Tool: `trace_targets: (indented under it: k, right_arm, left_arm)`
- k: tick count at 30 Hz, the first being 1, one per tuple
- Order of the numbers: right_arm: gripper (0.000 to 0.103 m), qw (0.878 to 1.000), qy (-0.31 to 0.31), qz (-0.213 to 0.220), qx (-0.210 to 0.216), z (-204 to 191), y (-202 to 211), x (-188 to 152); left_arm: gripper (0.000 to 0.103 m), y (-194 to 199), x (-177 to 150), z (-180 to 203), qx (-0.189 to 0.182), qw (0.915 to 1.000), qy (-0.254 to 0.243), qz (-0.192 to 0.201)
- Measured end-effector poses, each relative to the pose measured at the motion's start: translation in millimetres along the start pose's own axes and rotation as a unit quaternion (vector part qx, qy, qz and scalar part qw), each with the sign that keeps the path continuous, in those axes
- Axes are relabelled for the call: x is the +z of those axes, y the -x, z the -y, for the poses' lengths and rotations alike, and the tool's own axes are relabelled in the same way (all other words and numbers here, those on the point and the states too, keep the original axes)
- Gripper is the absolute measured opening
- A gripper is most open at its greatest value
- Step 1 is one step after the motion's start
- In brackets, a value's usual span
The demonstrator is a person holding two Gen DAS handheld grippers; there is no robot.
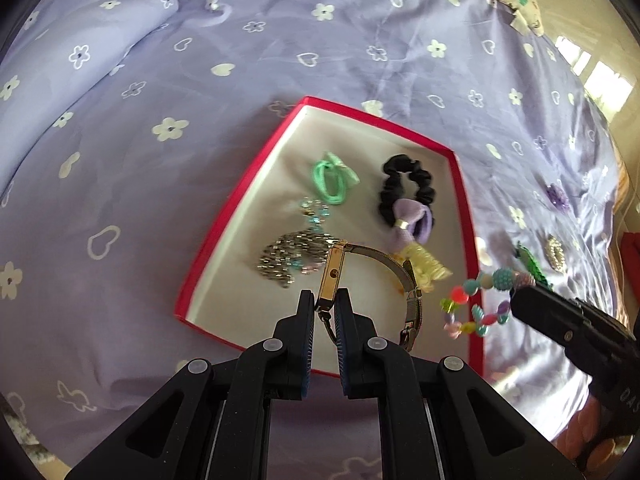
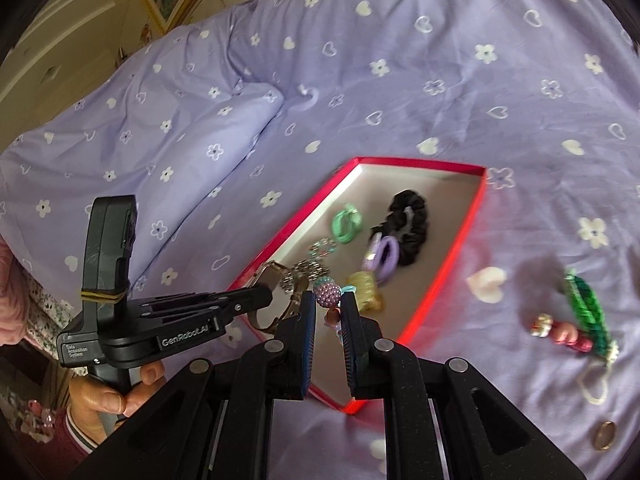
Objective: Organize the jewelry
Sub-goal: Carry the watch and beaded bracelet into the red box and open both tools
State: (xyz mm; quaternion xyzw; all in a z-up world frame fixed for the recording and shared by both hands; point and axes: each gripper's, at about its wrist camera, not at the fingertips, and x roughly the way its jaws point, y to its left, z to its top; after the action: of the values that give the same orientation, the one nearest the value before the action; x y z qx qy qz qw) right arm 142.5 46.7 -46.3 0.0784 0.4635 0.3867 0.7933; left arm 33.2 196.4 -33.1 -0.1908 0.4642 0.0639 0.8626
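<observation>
A red-rimmed box [image 1: 248, 188] with a white inside lies on the purple bedspread; it also shows in the right wrist view [image 2: 472, 216]. In it lie a green hair tie [image 1: 332, 178], a black scrunchie [image 1: 408, 186], a purple bow [image 1: 412, 220], a yellow clip [image 1: 426, 264] and a silver chain [image 1: 292, 256]. My left gripper [image 1: 326, 312] is shut on a gold watch [image 1: 334, 276] above the box. My right gripper [image 2: 327, 312] is shut on a colourful bead bracelet [image 2: 329, 292], held over the box's near right edge [image 1: 480, 300].
On the bedspread right of the box lie a green beaded piece [image 2: 588, 308], a pink beaded piece [image 2: 560, 330], a white cord loop [image 2: 596, 384] and a gold ring [image 2: 604, 436]. A folded duvet ridge [image 2: 224, 128] runs to the left.
</observation>
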Motion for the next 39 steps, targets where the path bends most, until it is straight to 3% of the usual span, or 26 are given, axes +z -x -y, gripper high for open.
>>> trace_targets:
  k: [8, 21, 34, 39]
  right_arm:
    - [0.012, 0.999, 0.001, -0.030, 0.012, -3.8, -29.1, -3.3]
    - [0.012, 0.996, 0.005, -0.079, -0.034, 10.4, -52.5, -13.1]
    - [0.014, 0.995, 0.010, -0.091, -0.044, 12.2, -60.8, -13.6]
    - [0.017, 0.995, 0.006, -0.092, -0.043, 13.7, -60.5, -13.0]
  left_arm:
    - [0.009, -18.3, 7.4, -8.0, 0.017, 0.9998, 0.003, -0.008]
    - [0.010, -51.9, 10.1, -11.8, 0.043, 0.9986, -0.002, -0.031]
    - [0.012, -56.1, 9.0, -10.8, 0.048, 0.9982, -0.003, -0.036]
    - [0.019, -51.9, 8.9, -9.7, 0.054, 0.9981, -0.004, -0.031]
